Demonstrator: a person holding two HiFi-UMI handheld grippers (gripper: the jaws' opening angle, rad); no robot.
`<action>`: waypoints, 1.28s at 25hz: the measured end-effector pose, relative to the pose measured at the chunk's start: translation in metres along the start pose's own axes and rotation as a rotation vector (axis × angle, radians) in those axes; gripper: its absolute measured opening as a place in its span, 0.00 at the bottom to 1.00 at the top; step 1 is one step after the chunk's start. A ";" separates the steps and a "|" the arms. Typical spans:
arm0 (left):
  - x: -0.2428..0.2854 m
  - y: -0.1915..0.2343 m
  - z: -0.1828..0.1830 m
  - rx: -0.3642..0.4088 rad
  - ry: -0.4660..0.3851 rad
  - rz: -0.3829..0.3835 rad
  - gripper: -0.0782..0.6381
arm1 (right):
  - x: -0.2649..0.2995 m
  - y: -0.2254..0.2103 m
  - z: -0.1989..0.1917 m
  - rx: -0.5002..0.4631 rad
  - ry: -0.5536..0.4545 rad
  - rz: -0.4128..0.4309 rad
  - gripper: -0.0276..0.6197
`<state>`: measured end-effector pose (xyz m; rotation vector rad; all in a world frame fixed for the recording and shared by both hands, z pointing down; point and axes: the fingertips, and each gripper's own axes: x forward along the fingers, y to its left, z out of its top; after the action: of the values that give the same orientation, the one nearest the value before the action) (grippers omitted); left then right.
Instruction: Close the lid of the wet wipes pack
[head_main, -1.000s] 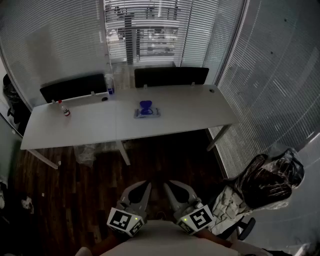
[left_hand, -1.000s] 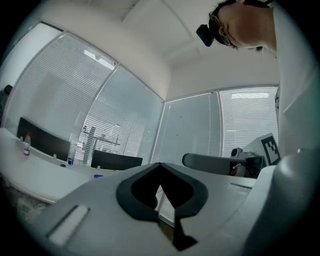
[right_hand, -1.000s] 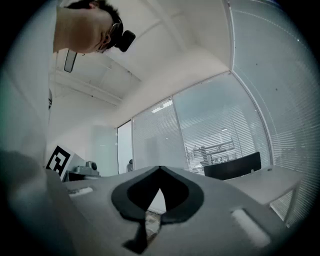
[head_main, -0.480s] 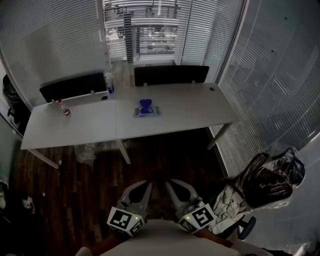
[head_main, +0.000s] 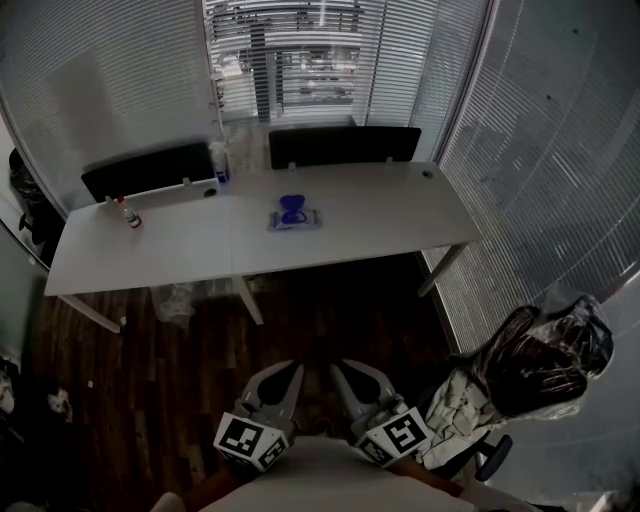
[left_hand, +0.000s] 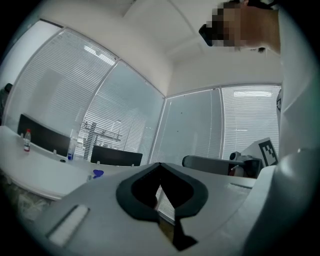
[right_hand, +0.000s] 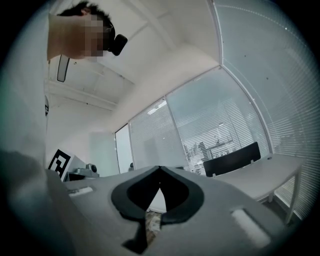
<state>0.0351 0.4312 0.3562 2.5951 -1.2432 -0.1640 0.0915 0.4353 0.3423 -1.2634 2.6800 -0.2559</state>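
Head view: left gripper (head_main: 281, 374) and right gripper (head_main: 352, 374) low down, side by side against the person's body, fingers pointing forward over the dark wooden floor (head_main: 330, 310). Well ahead of both sets of fingers, a long white counter (head_main: 180, 255). On it, straight ahead and far out of reach, the wet wipes pack (head_main: 295, 220), with its blue lid (head_main: 291, 207) standing up open. Farther ahead and to the left of the fingers, a small red-capped bottle (head_main: 131, 221) near the counter's left end. To the right of the right fingers, a chair with a black bag (head_main: 545, 360) on it.

Left gripper view: fingers closed together, tips meeting, nothing between them. Beyond and left of the tips, the counter, with a small blue speck of the lid just showing. To the right of the tips, the other gripper's marker cube.

Right gripper view: fingers likewise shut tip to tip and empty. Counter's end and window blinds (right_hand: 235, 125) ahead and right of the tips.
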 end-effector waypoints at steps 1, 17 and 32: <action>0.002 -0.002 -0.003 0.003 0.001 -0.002 0.11 | -0.002 -0.002 -0.001 0.000 -0.001 0.003 0.04; 0.044 -0.045 -0.022 0.011 0.035 -0.005 0.11 | -0.040 -0.043 0.001 0.020 -0.003 -0.008 0.04; 0.084 -0.021 -0.032 0.018 0.068 -0.012 0.11 | -0.016 -0.079 -0.017 0.070 0.009 -0.043 0.04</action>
<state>0.1102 0.3844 0.3824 2.6007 -1.2112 -0.0671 0.1567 0.4000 0.3781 -1.3032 2.6290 -0.3579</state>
